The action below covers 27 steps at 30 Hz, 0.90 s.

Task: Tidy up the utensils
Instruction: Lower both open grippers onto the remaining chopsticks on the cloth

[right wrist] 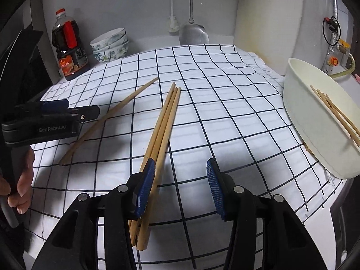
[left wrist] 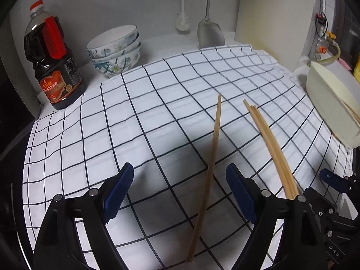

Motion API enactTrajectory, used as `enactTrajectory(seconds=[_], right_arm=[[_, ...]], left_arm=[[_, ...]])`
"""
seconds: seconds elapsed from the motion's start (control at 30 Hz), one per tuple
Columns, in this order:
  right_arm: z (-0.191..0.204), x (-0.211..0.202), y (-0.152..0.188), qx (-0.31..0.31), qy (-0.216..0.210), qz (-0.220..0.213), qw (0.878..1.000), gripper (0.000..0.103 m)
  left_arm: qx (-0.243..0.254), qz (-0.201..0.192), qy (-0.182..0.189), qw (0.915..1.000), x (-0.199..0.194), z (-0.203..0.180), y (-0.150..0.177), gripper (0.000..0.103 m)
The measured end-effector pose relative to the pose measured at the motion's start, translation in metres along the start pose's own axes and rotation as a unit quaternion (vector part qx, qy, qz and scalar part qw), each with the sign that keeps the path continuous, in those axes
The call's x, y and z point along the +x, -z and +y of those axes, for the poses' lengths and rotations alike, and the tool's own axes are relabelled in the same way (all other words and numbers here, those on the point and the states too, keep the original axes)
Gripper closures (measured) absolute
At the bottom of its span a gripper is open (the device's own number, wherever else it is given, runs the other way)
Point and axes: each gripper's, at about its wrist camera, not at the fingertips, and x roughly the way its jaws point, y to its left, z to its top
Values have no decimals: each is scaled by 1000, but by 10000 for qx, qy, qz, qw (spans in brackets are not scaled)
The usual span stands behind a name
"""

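A single wooden chopstick (left wrist: 210, 157) lies on the checked cloth (left wrist: 135, 117) between the jaws of my open left gripper (left wrist: 180, 193). A bundle of three chopsticks (left wrist: 270, 148) lies to its right. In the right wrist view the bundle (right wrist: 162, 130) runs under the left finger of my open right gripper (right wrist: 181, 186), and the single chopstick (right wrist: 112, 117) lies to the left. A cream oblong container (right wrist: 315, 117) at the right edge holds several chopsticks (right wrist: 335, 112). The left gripper (right wrist: 56, 119) shows at the left, held by a hand.
A dark soy sauce bottle (left wrist: 52, 60) and stacked patterned bowls (left wrist: 115, 49) stand at the back left. A metal spatula (left wrist: 210, 33) and a brush (left wrist: 182, 22) hang against the back wall. A gas pipe with valve (left wrist: 324, 38) is at the right.
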Motion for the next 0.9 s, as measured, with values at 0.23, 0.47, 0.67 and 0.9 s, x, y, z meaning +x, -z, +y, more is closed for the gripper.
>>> enactTrajectory(seconds=[0.23,0.47,0.67,0.9], right_arm=[[2,6,4,-50,19,93,9999,57],[9,10,8,-238,91,178,9995,57],[12,13,6,-254,77,124,9996,57],[14,16,5,-264,16,56,9996,62]], left_arm=[[144,77,-57,9999,6,-5,3,20],[161,244,-117,9995,16,-6,6,20],[184,285,-132,9993,19,-8,9,19],[134,249,-72,9996,19,-8,10,19]])
